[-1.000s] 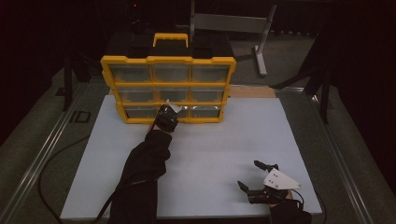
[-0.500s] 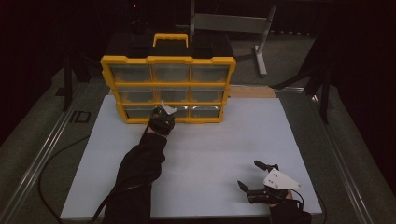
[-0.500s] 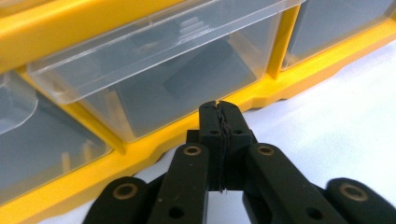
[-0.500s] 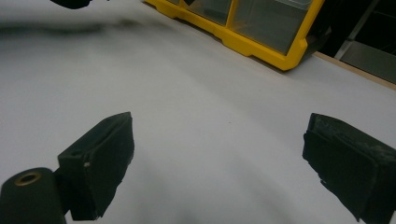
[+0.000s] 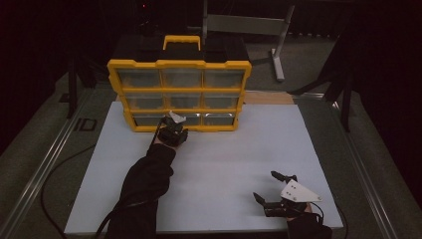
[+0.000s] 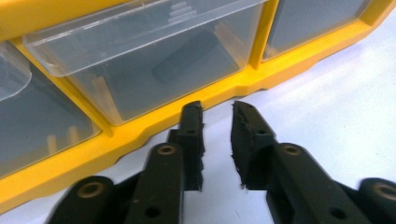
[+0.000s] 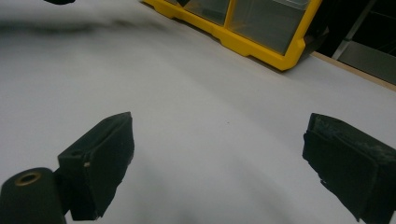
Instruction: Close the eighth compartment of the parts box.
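Note:
A yellow organizer [image 5: 176,64] with clear drawers stands at the back of the white table [image 5: 229,149]. My left gripper [image 5: 169,130] sits on the table just in front of its bottom row. In the left gripper view the left gripper [image 6: 217,109] points at the yellow bottom rail [image 6: 140,130] below the middle clear drawer [image 6: 154,51]. Its jaws have just been opening and stand a little apart with nothing between them. A dark shape shows through that drawer's front. My right gripper [image 5: 266,186] lies near the table's front right, wide open and empty [image 7: 219,140].
A metal stand [image 5: 276,45] rises behind the organizer at the right. A cable [image 5: 54,169] curls off the table's left side beside a metal rail [image 5: 47,164]. The organizer's right corner [image 7: 285,51] shows far off in the right gripper view.
My left gripper has drawn slightly back and left from the organizer's front. The right gripper has stayed put.

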Action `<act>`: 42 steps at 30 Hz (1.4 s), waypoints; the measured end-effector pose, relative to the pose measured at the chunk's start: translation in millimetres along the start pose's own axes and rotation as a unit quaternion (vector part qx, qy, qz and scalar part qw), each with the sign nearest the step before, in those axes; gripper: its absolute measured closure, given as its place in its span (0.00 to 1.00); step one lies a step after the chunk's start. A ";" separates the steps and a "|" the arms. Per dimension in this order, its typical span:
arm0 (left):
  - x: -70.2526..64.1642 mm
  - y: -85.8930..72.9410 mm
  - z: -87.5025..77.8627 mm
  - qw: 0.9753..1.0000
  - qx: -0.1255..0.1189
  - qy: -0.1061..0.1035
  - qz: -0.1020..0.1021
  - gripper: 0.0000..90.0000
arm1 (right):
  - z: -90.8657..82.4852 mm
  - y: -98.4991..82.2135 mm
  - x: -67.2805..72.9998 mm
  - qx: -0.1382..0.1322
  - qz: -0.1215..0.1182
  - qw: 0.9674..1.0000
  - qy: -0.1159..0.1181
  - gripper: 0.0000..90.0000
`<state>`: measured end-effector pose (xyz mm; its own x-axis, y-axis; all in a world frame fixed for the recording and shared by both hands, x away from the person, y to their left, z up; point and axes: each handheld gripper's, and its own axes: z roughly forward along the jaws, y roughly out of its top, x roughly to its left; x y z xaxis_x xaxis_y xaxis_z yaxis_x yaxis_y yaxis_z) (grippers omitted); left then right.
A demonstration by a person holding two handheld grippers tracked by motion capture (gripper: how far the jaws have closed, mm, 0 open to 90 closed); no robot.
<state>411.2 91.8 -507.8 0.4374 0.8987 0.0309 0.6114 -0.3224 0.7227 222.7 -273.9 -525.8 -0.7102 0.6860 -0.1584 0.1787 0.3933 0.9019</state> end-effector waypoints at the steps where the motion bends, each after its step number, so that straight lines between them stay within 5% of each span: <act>1: -0.7 -0.3 -0.6 1.000 0.000 0.002 0.000 0.81 | 0.1 -0.1 -0.1 0.000 0.000 1.000 0.000 0.10; 8: -2.4 -2.6 -5.0 1.000 0.005 0.015 0.007 0.69 | 0.9 0.1 0.8 0.001 0.001 1.000 0.001 0.10; 11: -1.0 -2.3 -7.1 1.000 0.012 0.019 -0.008 0.63 | 1.2 0.0 0.8 0.001 0.001 1.000 0.001 0.10; 16: 0.0 -2.8 -7.1 0.999 0.027 0.015 -0.013 0.42 | 1.6 -0.1 1.1 0.003 -0.004 1.000 0.004 0.10; 31: 1.4 -4.3 -9.3 1.000 0.024 0.005 -0.010 0.02 | 2.0 -0.3 0.9 0.000 -0.002 1.000 0.002 0.10; 42: 3.7 -1.7 -13.9 1.000 0.025 -0.016 -0.002 0.00 | 1.7 -1.6 -0.5 0.004 -0.003 1.000 0.004 0.10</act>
<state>402.7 99.8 -499.3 0.4544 0.8908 0.0057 0.6453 -0.3336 0.6873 223.9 -273.9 -527.8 -0.7167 0.6787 -0.1605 0.1799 0.4023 0.8977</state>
